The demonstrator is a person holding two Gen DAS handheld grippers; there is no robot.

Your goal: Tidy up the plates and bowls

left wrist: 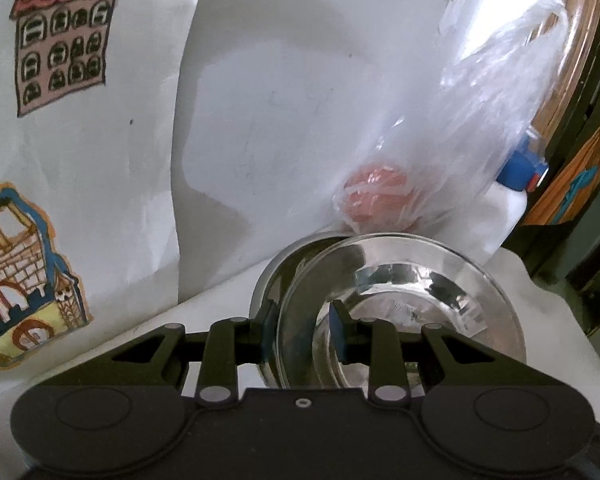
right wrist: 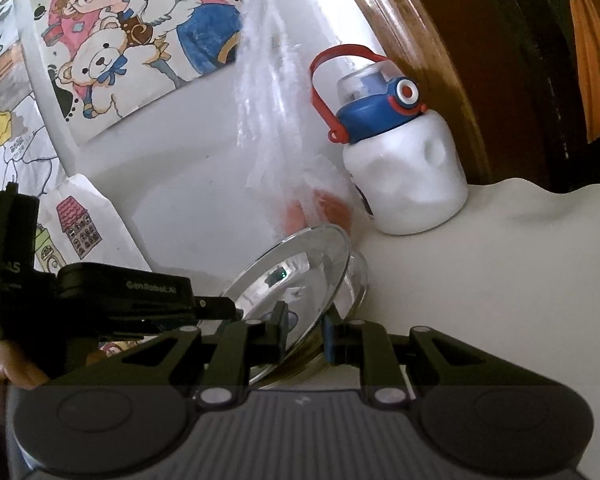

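Note:
A shiny steel plate (left wrist: 420,264) (right wrist: 296,276) is tilted up on its edge over the white table. My left gripper (left wrist: 304,334) is shut on its near rim, blue pads on either side. In the right wrist view the left gripper (right wrist: 236,312) reaches in from the left to the plate's edge. My right gripper (right wrist: 305,330) straddles the lower edge of the same plate, pads close on it. A second steel dish (left wrist: 266,280) (right wrist: 358,284) lies just behind and under the tilted plate, mostly hidden.
A white bottle (right wrist: 404,188) (left wrist: 516,172) with a blue cap and red handle stands by the wall. A clear plastic bag (left wrist: 376,200) (right wrist: 284,160) holding something orange-red leans behind the plates. Drawings (left wrist: 60,48) cover the wall. White tabletop (right wrist: 500,300) stretches right. A hand (right wrist: 4,368) shows at left.

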